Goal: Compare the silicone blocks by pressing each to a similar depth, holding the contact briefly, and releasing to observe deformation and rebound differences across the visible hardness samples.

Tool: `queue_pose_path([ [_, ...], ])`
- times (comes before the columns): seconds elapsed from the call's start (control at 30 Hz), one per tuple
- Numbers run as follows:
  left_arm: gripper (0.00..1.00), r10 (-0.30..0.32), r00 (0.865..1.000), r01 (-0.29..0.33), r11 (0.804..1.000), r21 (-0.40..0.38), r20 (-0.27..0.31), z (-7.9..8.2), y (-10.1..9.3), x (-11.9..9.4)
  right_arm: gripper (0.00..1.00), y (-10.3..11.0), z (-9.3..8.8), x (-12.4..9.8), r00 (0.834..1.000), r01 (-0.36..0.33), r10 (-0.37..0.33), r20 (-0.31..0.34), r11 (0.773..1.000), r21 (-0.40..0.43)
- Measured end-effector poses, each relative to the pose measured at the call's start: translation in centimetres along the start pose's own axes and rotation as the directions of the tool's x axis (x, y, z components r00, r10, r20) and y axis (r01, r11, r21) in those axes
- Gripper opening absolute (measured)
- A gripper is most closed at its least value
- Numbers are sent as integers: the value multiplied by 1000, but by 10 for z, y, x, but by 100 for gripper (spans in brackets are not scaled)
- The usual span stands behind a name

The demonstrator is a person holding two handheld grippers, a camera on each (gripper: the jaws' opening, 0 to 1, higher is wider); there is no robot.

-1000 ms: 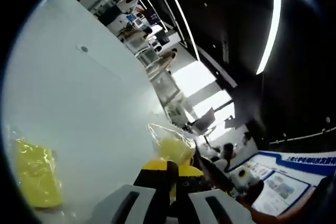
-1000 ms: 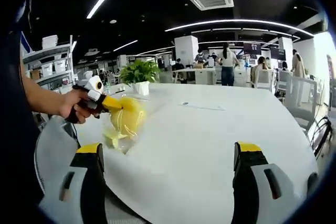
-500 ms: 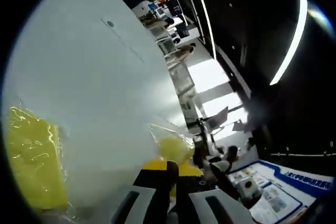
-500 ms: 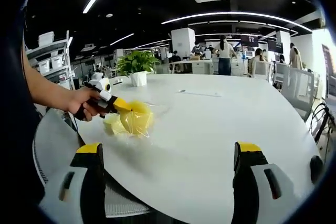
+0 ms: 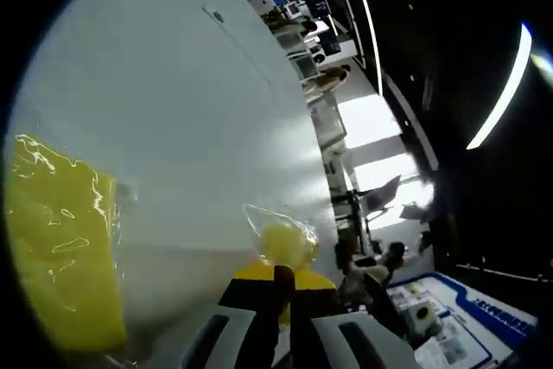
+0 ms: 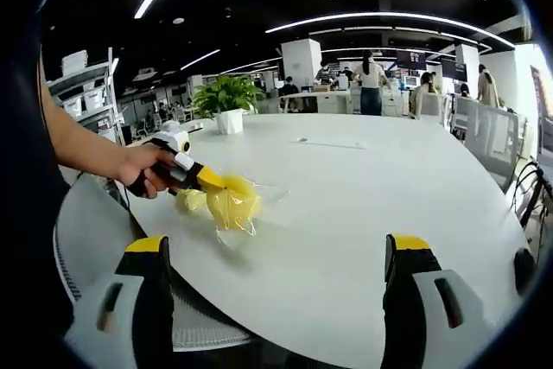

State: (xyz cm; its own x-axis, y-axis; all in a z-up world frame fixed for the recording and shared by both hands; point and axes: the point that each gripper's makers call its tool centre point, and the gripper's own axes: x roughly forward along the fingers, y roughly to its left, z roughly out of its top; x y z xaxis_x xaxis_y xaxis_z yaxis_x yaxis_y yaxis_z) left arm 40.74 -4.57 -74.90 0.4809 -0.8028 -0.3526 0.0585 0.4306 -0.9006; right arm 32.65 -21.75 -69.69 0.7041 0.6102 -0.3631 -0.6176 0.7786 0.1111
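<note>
Lowered since the earlier frames: the bagged yellow silicone block (image 6: 232, 205) held by the left tongs (image 6: 213, 182) now sits at or just above the white bench (image 6: 363, 213); half a second ago it hung a little higher, and a second ago it was well clear of the surface. Contact with the bench cannot be confirmed.

Left tongs: jaws fully closed, pinching the clear plastic bag of this block; in the left gripper view the yellow tips (image 5: 282, 276) meet with the crinkled bag and block (image 5: 278, 239) bunched just beyond them. A person's hand (image 6: 149, 170) grips the tool body.

Second yellow silicone block (image 5: 59, 257), also in clear plastic, lies on the bench beside the held one; in the right gripper view it shows as a paler lump (image 6: 192, 201) partly hidden behind the held bag.

Right tongs (image 6: 276, 283): jaws spread wide, nothing between them, hovering over the near edge of the bench, well apart from both blocks.

Potted plant (image 6: 228, 99) stands on the far side of the bench.
</note>
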Motion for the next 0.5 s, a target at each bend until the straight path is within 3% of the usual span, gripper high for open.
queue_pose_path([
  [0.5,1,74,997,-73,996,50,-14,0,13,9,96,9,-8,6,1000,-19,18,-23,1000,-2],
])
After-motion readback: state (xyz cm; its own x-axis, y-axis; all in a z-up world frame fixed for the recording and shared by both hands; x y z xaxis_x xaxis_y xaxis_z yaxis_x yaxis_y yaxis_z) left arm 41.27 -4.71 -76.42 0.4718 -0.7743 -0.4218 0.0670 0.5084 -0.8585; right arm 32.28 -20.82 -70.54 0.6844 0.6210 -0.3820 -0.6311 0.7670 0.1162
